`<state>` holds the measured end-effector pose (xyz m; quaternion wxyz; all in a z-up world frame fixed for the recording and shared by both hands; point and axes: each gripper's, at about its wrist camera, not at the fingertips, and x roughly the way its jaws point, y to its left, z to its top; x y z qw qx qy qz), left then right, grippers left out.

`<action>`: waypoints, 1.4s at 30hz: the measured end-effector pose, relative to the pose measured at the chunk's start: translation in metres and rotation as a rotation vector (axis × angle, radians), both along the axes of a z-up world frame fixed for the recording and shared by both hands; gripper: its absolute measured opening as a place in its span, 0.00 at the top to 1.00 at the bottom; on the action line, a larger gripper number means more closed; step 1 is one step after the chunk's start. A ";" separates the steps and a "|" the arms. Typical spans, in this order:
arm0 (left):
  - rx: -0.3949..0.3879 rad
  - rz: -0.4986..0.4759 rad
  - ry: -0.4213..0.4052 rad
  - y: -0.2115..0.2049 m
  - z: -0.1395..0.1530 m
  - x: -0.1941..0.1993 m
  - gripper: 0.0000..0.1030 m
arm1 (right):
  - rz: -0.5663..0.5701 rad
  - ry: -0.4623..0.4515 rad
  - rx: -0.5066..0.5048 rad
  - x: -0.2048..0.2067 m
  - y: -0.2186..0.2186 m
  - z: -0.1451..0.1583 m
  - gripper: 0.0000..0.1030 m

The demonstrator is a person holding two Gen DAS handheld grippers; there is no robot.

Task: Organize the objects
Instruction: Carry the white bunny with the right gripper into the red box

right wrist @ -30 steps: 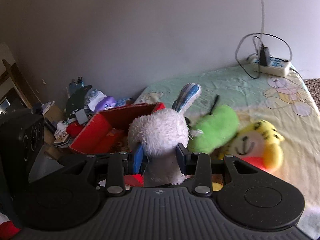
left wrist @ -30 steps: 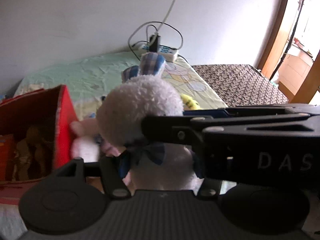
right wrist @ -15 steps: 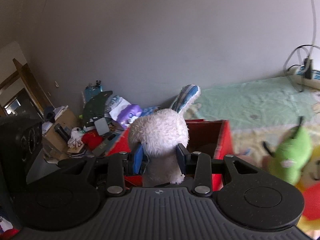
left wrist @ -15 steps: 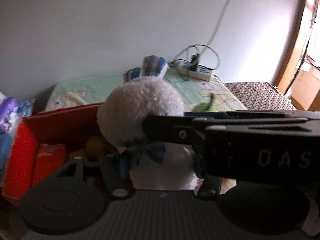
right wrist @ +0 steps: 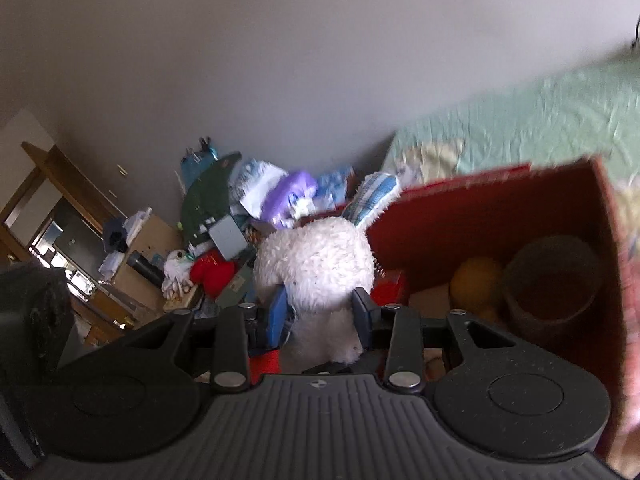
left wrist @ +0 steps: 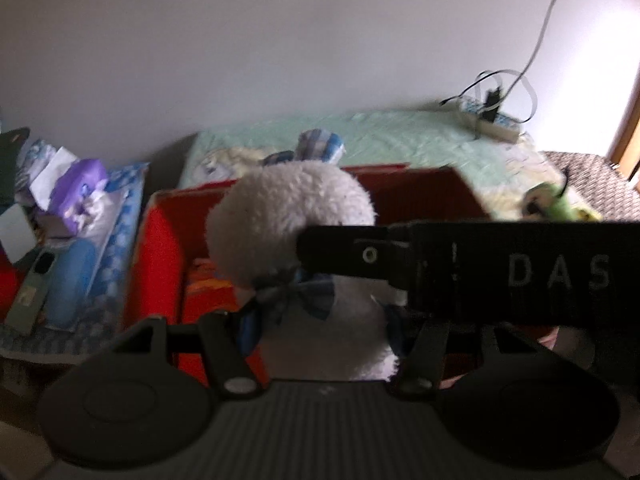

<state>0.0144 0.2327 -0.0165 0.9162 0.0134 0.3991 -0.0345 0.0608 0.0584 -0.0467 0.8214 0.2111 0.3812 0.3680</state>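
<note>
A white plush rabbit [left wrist: 288, 208] with blue plaid ears and bow is held by both grippers. My left gripper [left wrist: 320, 320] is shut on its body. My right gripper [right wrist: 320, 308] is shut on its neck, and its black arm [left wrist: 500, 268] crosses the left wrist view. The rabbit [right wrist: 316, 264] hangs at the left edge of an open red box [right wrist: 500, 208] on the bed. The box [left wrist: 160, 248] holds a brown cup [right wrist: 552, 276], a yellow toy [right wrist: 476, 284] and an orange packet [left wrist: 204, 284].
The box stands on a bed with a light green sheet [left wrist: 400, 136]. A green plush [left wrist: 548, 200] lies to the right of the box. A power strip with cables [left wrist: 488, 120] sits at the far end. Clutter [right wrist: 240, 220] is piled left of the bed.
Both grippers have carried the rabbit to the left, from over the bed and other plush toys to the red box. The box now fills the views and its inside shows.
</note>
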 end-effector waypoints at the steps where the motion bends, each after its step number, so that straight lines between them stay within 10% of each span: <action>1: 0.008 0.007 0.013 0.005 -0.004 0.003 0.44 | 0.001 0.024 -0.002 0.004 0.005 -0.005 0.64; 20: 0.095 0.070 0.100 0.042 -0.042 0.011 0.44 | 0.035 0.412 -0.060 0.040 0.043 -0.051 0.67; 42: 0.205 0.190 0.167 0.033 -0.039 0.011 0.36 | 0.008 0.322 -0.098 0.026 0.034 -0.032 0.47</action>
